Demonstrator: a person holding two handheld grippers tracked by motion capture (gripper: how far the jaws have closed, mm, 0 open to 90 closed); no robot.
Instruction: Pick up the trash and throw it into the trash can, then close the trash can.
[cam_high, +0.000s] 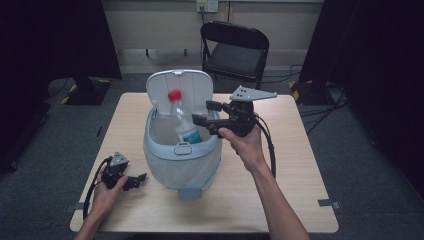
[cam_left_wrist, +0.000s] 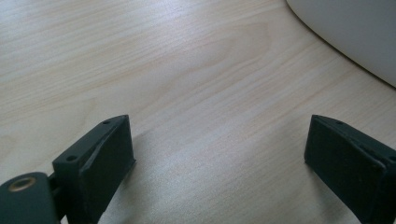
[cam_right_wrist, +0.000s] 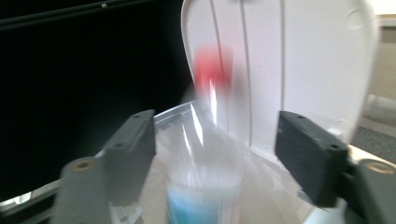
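A clear plastic bottle (cam_high: 183, 124) with a red cap and a blue label stands tilted inside the pale blue bin (cam_high: 165, 167), blurred as if in motion. The bin's white lid (cam_high: 180, 82) stands up behind it. My right gripper (cam_high: 204, 113) hovers at the bin's right rim with its jaws wide apart; in the right gripper view the bottle (cam_right_wrist: 210, 140) shows between them, touching neither pad. My left gripper (cam_high: 136, 181) rests low on the table left of the bin, open, with bare wood (cam_left_wrist: 187, 70) between its jaws (cam_left_wrist: 219, 149).
The bin, lined with a white bag, stands mid-table on the wooden table (cam_high: 300, 165); its wall (cam_left_wrist: 355, 32) lies close ahead of my left gripper. A black folding chair (cam_high: 235, 47) stands beyond the far edge. Bare table lies right of the bin.
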